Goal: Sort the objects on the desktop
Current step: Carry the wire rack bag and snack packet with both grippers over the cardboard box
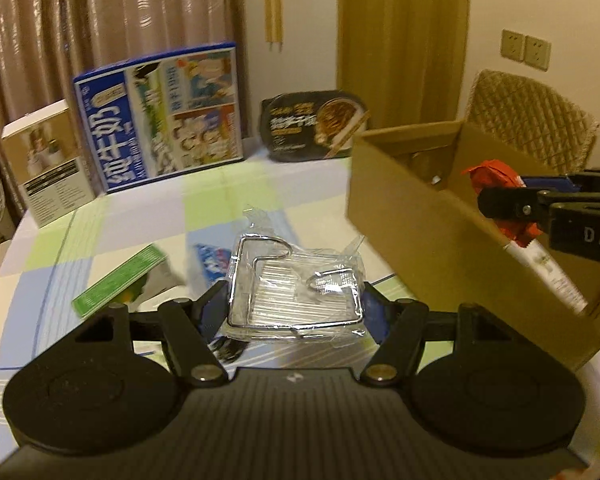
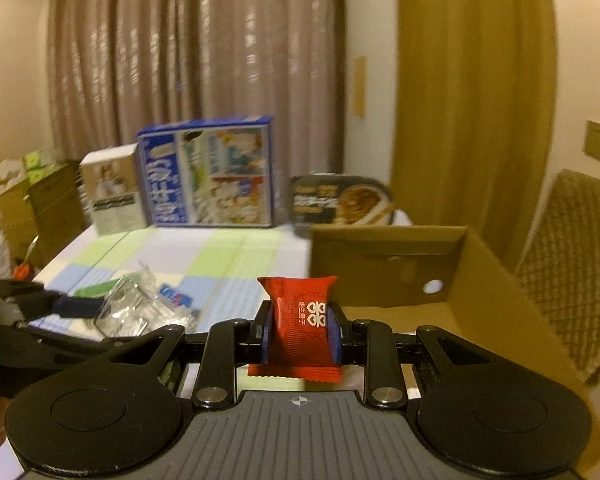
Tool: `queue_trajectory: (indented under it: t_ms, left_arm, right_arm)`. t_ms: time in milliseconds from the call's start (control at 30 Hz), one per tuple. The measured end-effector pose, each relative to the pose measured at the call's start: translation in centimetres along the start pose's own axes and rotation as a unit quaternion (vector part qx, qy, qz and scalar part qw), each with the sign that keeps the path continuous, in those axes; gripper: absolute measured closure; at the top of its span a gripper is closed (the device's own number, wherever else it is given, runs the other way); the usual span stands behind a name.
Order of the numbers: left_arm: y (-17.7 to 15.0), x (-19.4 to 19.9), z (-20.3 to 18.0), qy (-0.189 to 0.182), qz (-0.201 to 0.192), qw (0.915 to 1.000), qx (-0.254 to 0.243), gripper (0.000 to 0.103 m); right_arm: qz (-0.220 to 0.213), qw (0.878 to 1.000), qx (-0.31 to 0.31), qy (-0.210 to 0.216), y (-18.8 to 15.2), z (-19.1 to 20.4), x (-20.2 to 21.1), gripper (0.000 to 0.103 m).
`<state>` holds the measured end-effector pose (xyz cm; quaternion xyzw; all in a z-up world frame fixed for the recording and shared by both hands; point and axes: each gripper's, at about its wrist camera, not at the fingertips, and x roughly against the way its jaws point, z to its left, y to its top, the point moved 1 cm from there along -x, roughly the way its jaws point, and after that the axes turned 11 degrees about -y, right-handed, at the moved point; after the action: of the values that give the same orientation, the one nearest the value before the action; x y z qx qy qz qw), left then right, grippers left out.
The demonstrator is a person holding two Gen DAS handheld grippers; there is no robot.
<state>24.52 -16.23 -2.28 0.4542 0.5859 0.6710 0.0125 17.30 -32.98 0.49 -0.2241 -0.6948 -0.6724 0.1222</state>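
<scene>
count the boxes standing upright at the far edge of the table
2: the blue milk box in the middle, and the smaller white and tan box touching its left side. Others may be hidden.

Counter (image 1: 204, 208) under checked green, blue and white cloth, blue milk carton box (image 1: 158, 116) and white box (image 1: 46, 168) upright at far edge, black meal tray (image 1: 312, 124), open cardboard box (image 1: 416, 216), green packet (image 1: 120, 280) lying flat.

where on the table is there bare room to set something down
The widest free patch of the tablecloth lies between the blue milk box at the back and the wrapped wire rack in the left fingers. It is crowded nearer in, around the green packet, and the cardboard box fills the right side.
</scene>
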Motion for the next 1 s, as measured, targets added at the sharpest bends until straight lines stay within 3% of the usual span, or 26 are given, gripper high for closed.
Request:
queue_trajectory:
  t_ms: [300,700,1000]
  left_arm:
    - [1.5,-1.1,-4.0,-0.052,-0.017,0.9985,-0.012,0.039]
    - [4.5,-1.1,-7.1,-0.093,-0.06,0.9938,-0.011,0.039]
    - [5.5,-2.8,-10.9,-0.13,-0.05,0.9895,-0.039,0.039]
  right_arm:
    - [-0.006,0.996,-0.058,-0.073,0.1,-6.4,0.3,0.079]
    - [0.01,0.993,-0.059,-0.101,-0.9,-8.0,0.3,0.079]
    - [0.029,0.99,-0.072,-0.114,-1.6,-10.1,0.4,0.079]
